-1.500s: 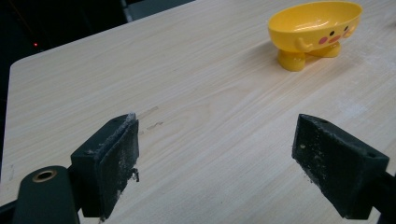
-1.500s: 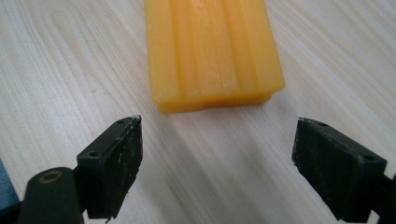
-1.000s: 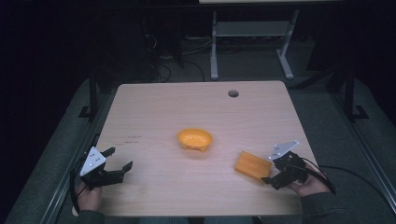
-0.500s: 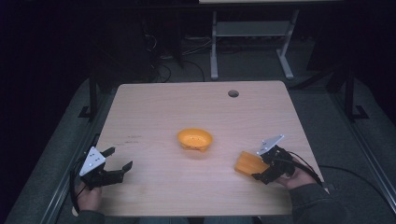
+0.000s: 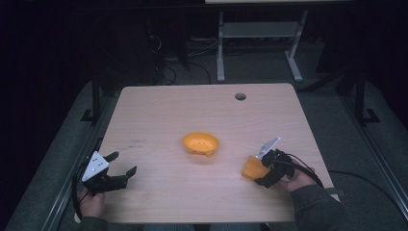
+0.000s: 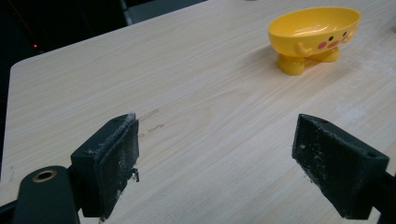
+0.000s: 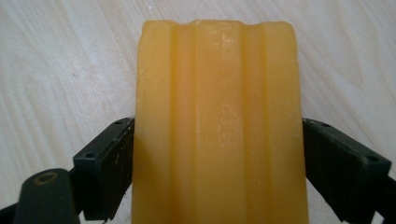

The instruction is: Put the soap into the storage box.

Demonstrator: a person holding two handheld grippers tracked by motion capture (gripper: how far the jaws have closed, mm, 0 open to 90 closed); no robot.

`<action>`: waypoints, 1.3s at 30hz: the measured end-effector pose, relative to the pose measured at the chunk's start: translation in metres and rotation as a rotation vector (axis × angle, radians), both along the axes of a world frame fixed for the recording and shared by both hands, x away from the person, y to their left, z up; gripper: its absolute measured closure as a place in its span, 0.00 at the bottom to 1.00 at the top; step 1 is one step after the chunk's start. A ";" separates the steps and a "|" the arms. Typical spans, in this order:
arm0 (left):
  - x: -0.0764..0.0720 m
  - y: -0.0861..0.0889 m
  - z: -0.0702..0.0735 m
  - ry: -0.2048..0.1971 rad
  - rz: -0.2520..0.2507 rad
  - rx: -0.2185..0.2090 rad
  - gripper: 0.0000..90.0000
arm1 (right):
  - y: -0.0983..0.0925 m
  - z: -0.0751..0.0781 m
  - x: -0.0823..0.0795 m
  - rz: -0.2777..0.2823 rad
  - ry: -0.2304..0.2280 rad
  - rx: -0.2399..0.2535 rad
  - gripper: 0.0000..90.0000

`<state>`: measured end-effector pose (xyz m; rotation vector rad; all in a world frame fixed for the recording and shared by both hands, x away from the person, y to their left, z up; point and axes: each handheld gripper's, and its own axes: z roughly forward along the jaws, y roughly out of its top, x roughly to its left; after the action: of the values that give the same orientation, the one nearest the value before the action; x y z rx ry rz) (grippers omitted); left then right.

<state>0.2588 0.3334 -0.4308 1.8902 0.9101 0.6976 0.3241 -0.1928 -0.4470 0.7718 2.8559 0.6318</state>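
Gripping the soap bar (image 7: pixel 219 126) between right gripper (image 7: pixel 217 158) jaws, left gripper (image 6: pixel 229 163) spread idle; next, lifting toward the yellow dish (image 5: pixel 200 143).

The room was pretty dark, with the light mostly falling on a pale wood-grain table (image 5: pixel 159 110) that had a round cable hole (image 5: pixel 240 96) near its far edge. Grey carpet (image 5: pixel 337 120) lay around it, and a white metal desk frame (image 5: pixel 260 38) with tangled cables (image 5: pixel 168 62) stood behind.

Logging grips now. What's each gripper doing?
Left gripper: open, empty, above the table.
Right gripper: shut on the orange soap bar.
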 end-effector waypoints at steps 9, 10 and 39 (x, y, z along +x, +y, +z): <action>0.000 0.000 0.000 -0.002 -0.002 -0.001 0.15 | 0.010 -0.004 0.003 0.017 0.006 -0.046 0.21; 0.000 0.000 0.000 -0.002 -0.002 -0.003 0.15 | 0.010 -0.004 0.003 0.017 0.006 -0.046 0.21; 0.000 0.002 0.001 -0.009 0.004 -0.017 0.15 | 0.010 0.000 0.002 0.038 -0.013 -0.026 0.23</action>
<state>0.2587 0.3352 -0.4297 1.8698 0.9118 0.6983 0.3260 -0.1827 -0.4468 0.7089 2.8670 0.6010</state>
